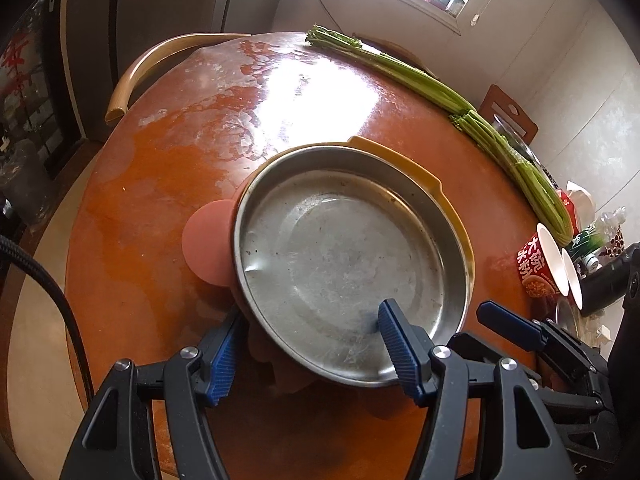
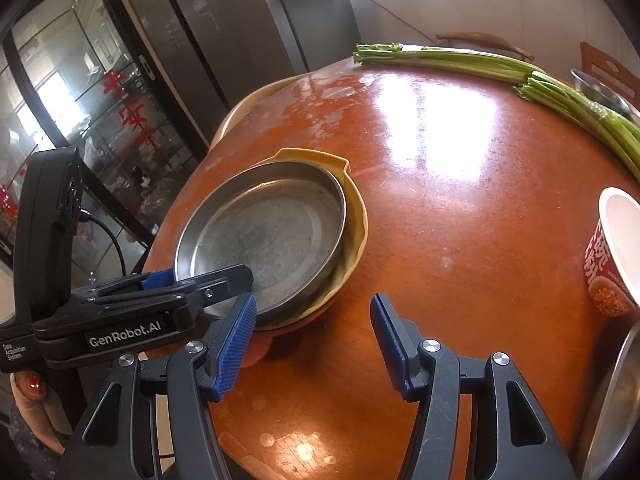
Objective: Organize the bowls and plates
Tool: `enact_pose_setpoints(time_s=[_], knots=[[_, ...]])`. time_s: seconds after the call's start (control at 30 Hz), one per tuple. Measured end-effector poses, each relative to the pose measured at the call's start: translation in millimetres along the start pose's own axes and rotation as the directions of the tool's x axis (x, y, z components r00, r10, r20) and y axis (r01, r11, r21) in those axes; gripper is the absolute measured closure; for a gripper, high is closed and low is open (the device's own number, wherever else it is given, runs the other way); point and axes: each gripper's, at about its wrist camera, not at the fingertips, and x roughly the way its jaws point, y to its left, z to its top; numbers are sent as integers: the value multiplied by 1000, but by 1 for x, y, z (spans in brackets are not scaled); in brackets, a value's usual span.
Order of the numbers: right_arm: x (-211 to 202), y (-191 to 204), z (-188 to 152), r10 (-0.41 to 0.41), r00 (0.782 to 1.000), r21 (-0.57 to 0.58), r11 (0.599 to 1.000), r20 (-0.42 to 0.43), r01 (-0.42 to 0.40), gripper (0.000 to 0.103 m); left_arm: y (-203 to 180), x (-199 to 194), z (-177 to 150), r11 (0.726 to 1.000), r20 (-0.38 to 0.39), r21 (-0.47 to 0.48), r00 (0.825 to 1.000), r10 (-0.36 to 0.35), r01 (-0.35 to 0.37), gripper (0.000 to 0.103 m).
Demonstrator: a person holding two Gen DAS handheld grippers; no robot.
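Window light is glaring off a round red-brown table [image 1: 168, 184] in a kitchen, celery stalks [image 2: 560, 88] lying along its far edge. A steel pan [image 1: 344, 256] is sitting nested in a yellow dish [image 1: 448, 196]. The left gripper [image 1: 312, 344] is straddling the pan's near rim, spread wide; the right gripper [image 2: 314, 340] is hovering open beside a red noodle cup [image 2: 608, 264]. "GenRobot.AI" is showing on the left tool.
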Motion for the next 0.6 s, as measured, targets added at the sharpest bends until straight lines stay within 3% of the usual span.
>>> enact_pose_setpoints(time_s=[0.27,0.6], knots=[[-2,-15,-2,-13,1000,18,1000,19,12,42,-19,13,9,999,-18,41,999,-27,28,38],[-14,-41,-2,-90,995,36,995,36,88,42,-53,35,27,994,-42,98,998,-46,50,38]])
